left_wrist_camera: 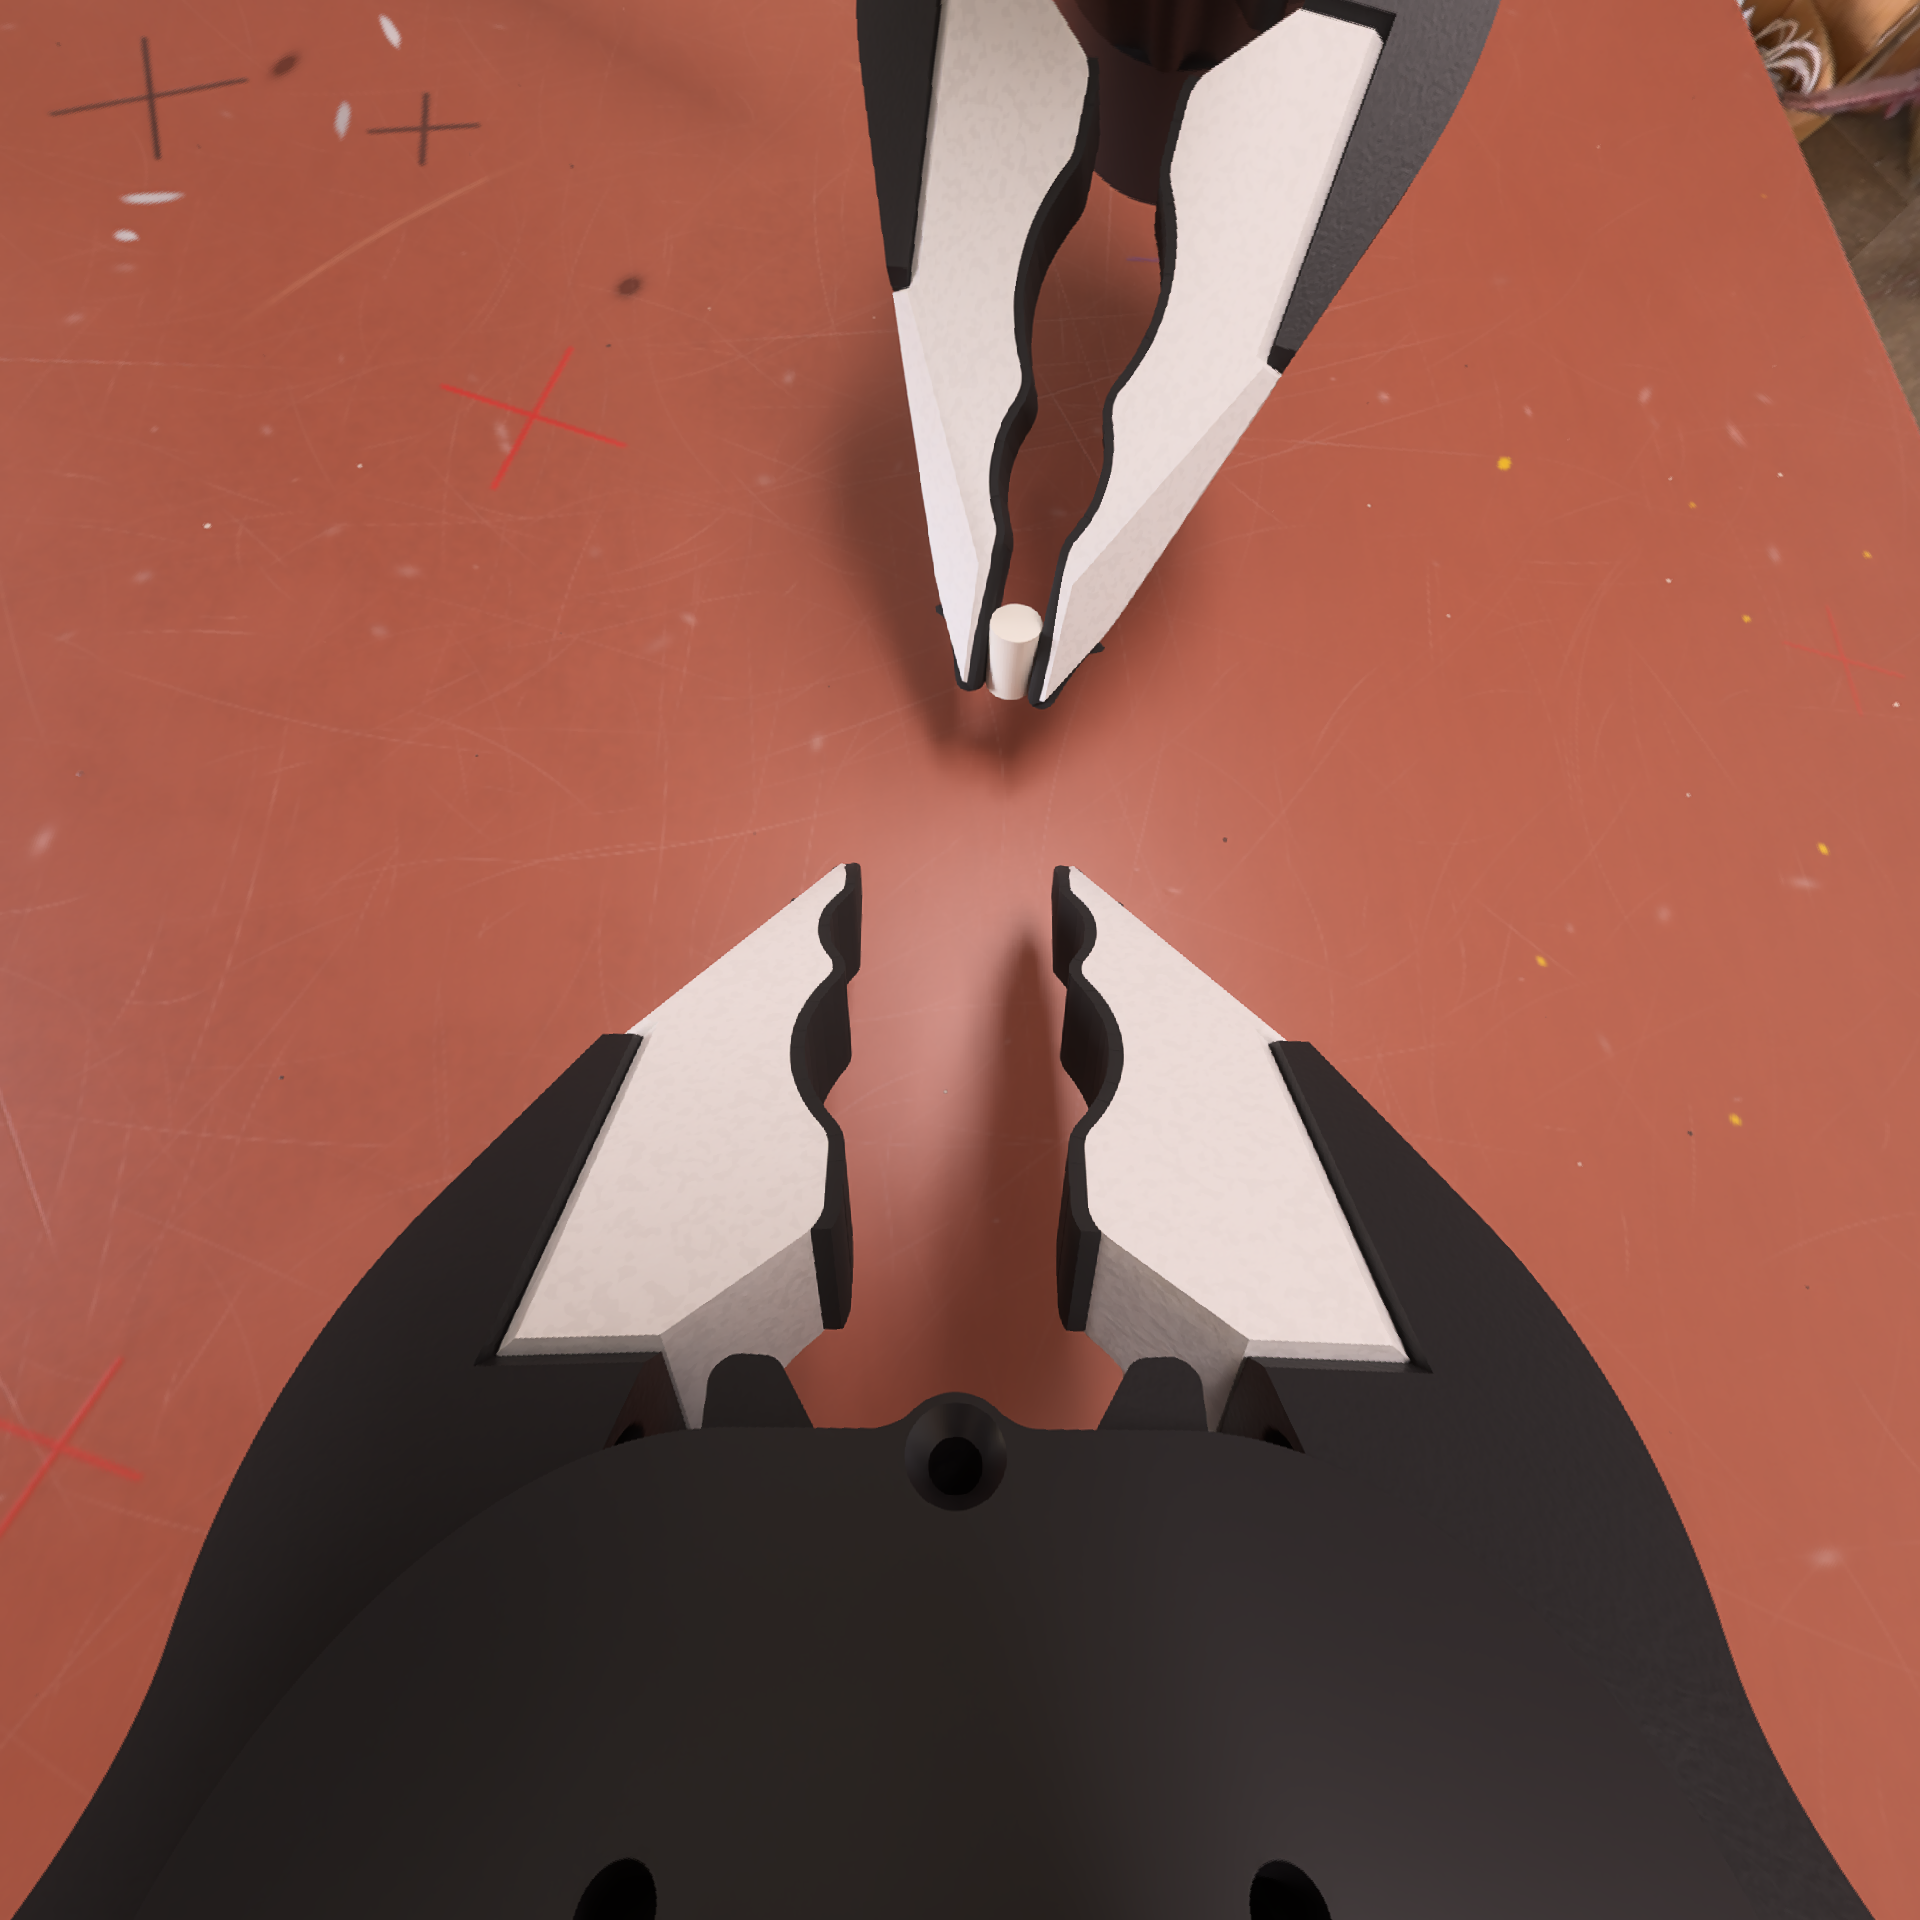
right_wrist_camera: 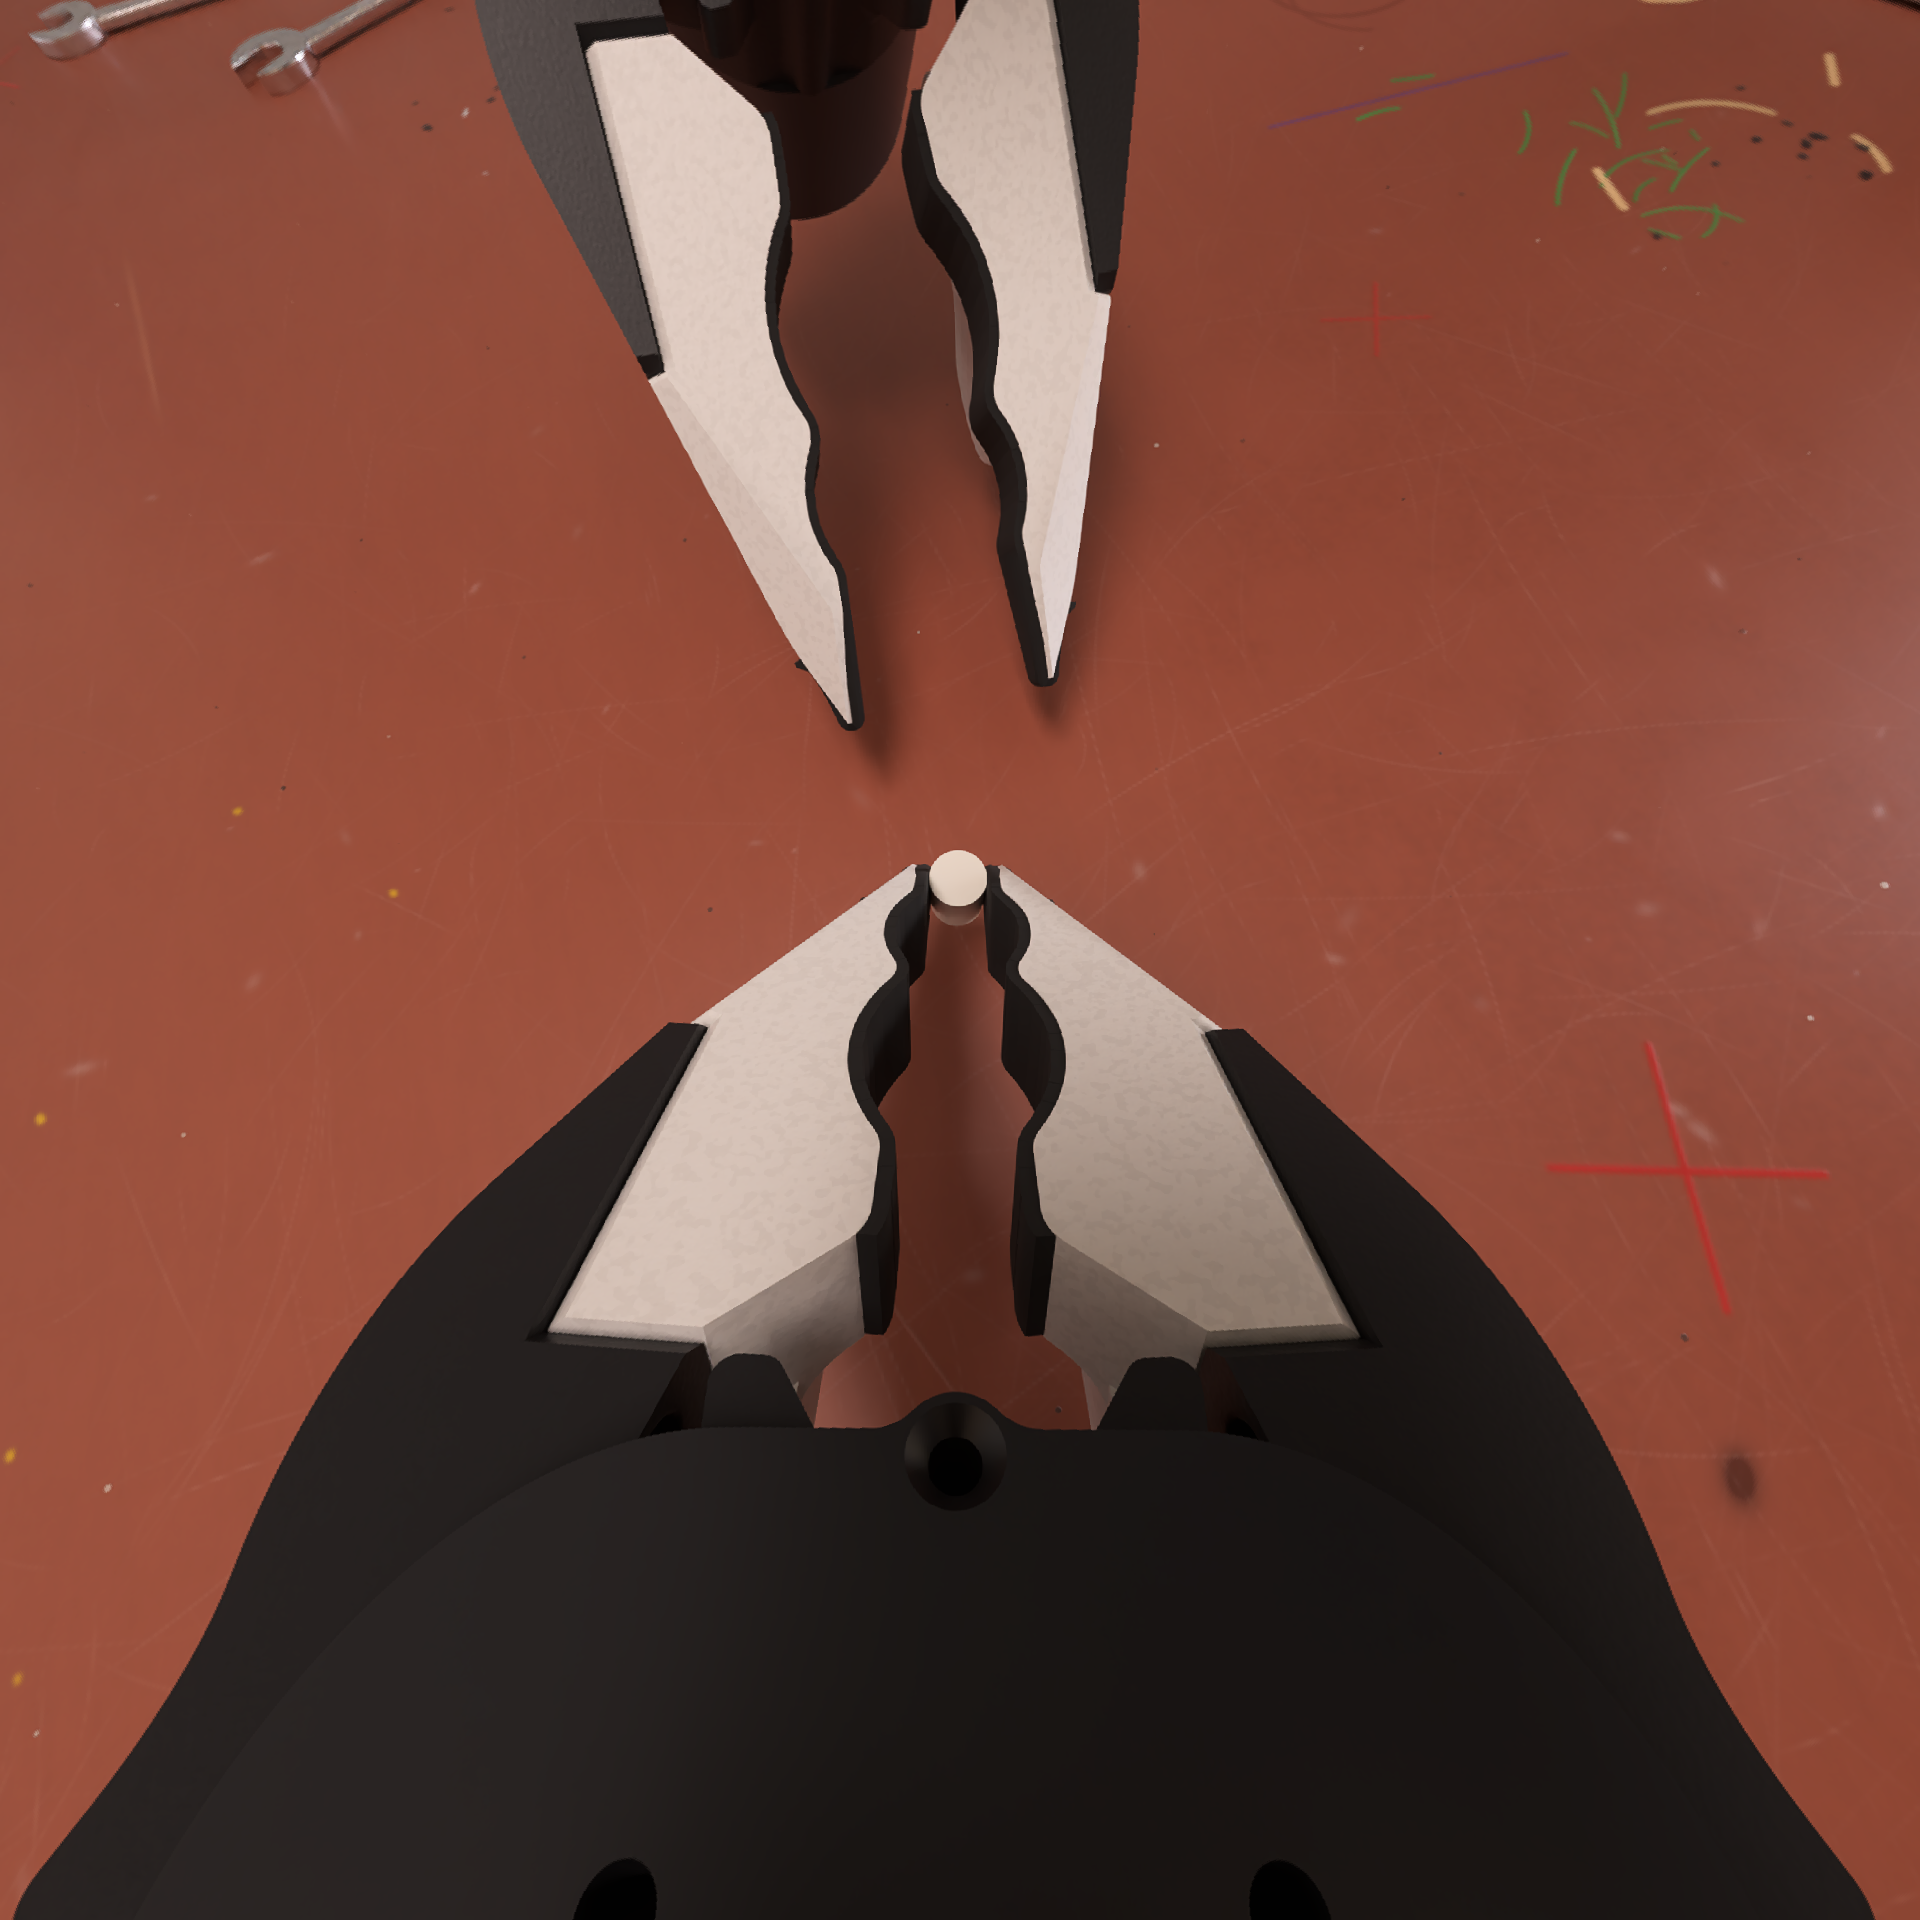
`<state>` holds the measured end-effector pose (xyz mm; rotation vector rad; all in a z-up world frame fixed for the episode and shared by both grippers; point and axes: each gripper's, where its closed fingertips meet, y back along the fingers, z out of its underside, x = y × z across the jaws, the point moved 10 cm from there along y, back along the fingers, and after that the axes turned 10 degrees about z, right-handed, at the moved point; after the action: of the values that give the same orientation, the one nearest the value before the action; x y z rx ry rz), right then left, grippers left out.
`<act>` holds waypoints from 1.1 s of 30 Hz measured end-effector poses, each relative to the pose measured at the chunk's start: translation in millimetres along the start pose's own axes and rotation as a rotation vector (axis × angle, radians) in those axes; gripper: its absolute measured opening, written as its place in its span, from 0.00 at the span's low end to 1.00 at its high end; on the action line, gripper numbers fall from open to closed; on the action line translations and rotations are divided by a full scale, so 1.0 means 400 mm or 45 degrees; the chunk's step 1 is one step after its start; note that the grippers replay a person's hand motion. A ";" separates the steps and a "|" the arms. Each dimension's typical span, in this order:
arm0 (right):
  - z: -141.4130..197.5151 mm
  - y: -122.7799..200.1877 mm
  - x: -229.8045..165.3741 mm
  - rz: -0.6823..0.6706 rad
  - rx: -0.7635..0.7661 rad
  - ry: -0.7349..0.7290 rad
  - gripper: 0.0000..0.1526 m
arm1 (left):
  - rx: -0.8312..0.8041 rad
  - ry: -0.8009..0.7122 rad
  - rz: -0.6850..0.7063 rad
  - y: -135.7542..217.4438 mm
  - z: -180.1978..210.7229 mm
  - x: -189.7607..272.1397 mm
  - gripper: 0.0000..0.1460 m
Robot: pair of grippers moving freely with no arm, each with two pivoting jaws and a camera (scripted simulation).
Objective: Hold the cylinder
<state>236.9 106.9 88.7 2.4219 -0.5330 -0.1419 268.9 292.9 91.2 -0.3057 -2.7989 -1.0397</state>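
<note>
A small cream cylinder (right_wrist_camera: 957, 879) stands upright between the tips of my right gripper (right_wrist_camera: 957, 883), which is shut on it just above the red-brown table. In the left wrist view the same cylinder (left_wrist_camera: 1013, 646) shows pinched between the right gripper's (left_wrist_camera: 1006, 694) tips, straight ahead. My left gripper (left_wrist_camera: 956, 873) is open and empty, its tips a short way in front of the cylinder and apart from it. In the right wrist view the left gripper (right_wrist_camera: 948, 701) faces mine with its jaws apart.
The red-brown table (left_wrist_camera: 416, 935) is scratched and bears red and black cross marks. Two metal wrenches (right_wrist_camera: 291, 47) lie at the far left in the right wrist view. Green and tan scraps (right_wrist_camera: 1662, 166) lie at the far right. The table edge (left_wrist_camera: 1839, 239) shows at the upper right.
</note>
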 end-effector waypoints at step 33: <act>0.017 0.037 0.030 0.116 0.072 0.045 0.06 | -0.020 -0.248 -0.264 -0.009 0.004 0.047 0.48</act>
<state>241.4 87.6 92.7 2.4446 -0.6376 -0.0453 249.7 293.9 91.3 -0.1261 -3.0515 -1.1308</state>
